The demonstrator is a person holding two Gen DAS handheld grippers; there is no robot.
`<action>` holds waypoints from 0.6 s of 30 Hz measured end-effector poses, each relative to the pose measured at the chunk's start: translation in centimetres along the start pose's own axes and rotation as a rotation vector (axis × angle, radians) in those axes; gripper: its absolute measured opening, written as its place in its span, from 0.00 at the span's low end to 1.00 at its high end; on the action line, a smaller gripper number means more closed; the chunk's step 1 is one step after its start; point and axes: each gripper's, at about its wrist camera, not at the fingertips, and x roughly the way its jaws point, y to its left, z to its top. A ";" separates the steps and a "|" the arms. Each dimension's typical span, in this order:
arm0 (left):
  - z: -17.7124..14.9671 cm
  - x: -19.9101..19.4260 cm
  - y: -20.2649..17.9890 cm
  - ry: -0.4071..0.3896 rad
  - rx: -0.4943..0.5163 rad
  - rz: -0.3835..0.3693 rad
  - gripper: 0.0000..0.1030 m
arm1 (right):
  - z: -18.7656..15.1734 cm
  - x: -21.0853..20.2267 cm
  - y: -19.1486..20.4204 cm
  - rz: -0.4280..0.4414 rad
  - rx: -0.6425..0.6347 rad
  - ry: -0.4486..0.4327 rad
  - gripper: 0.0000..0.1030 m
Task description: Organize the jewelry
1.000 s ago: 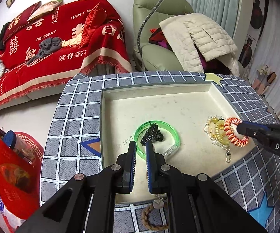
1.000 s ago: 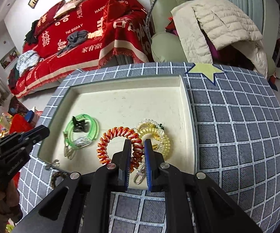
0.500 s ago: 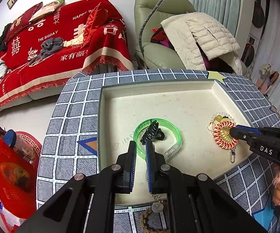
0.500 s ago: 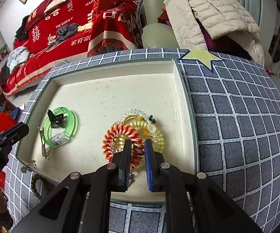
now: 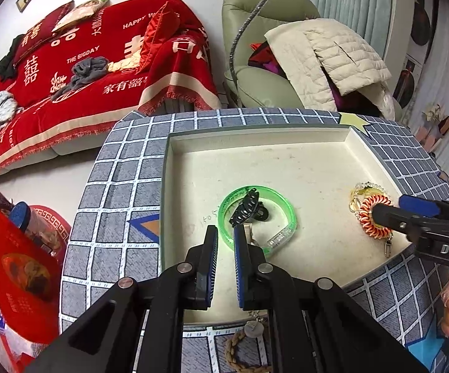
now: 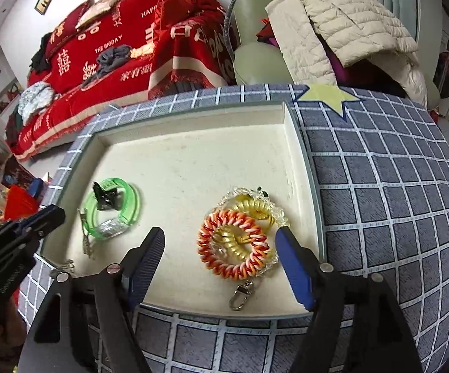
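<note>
A cream tray (image 6: 289, 143) sits on the checked tabletop. An orange-and-white coil band (image 6: 233, 245) lies in its near right corner on a yellow coil band (image 6: 252, 206) and a clear bead bracelet with a clasp (image 6: 240, 295). My right gripper (image 6: 221, 248) is open and empty, its fingers either side of the coil band. A green bangle (image 5: 257, 214) with a black hair claw (image 5: 246, 208) inside lies at the tray's near left. My left gripper (image 5: 225, 242) is shut and empty just before the bangle. The orange coil also shows in the left wrist view (image 5: 375, 217).
A braided cord bracelet with a round tag (image 5: 243, 345) lies on the tabletop (image 6: 380, 205) outside the tray's near edge. A red sofa (image 5: 84, 71), a green armchair with a cream jacket (image 5: 327, 59) and red bags on the floor (image 5: 16, 273) surround the table.
My right gripper has opened and let go of the orange-and-white coil band, which now lies on the yellow coil band in the tray. The left gripper has stayed put.
</note>
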 end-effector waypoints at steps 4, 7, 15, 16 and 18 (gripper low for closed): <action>0.0 -0.8 0.8 -0.029 -0.027 0.025 0.33 | -0.1 -1.1 0.5 0.018 -0.004 -0.020 0.77; -0.2 -1.7 2.0 -0.057 -0.071 0.029 1.00 | -0.4 -1.5 1.1 0.033 -0.023 -0.023 0.77; -2.7 -3.9 2.7 -0.100 -0.050 0.092 1.00 | -1.4 -2.9 1.9 0.073 -0.034 -0.034 0.77; -3.4 -3.9 2.5 -0.089 -0.042 0.089 1.00 | -1.5 -3.1 2.0 0.078 -0.034 -0.035 0.77; -4.2 -3.6 2.1 -0.059 -0.026 0.057 0.94 | -1.8 -3.5 2.0 0.087 -0.033 -0.037 0.77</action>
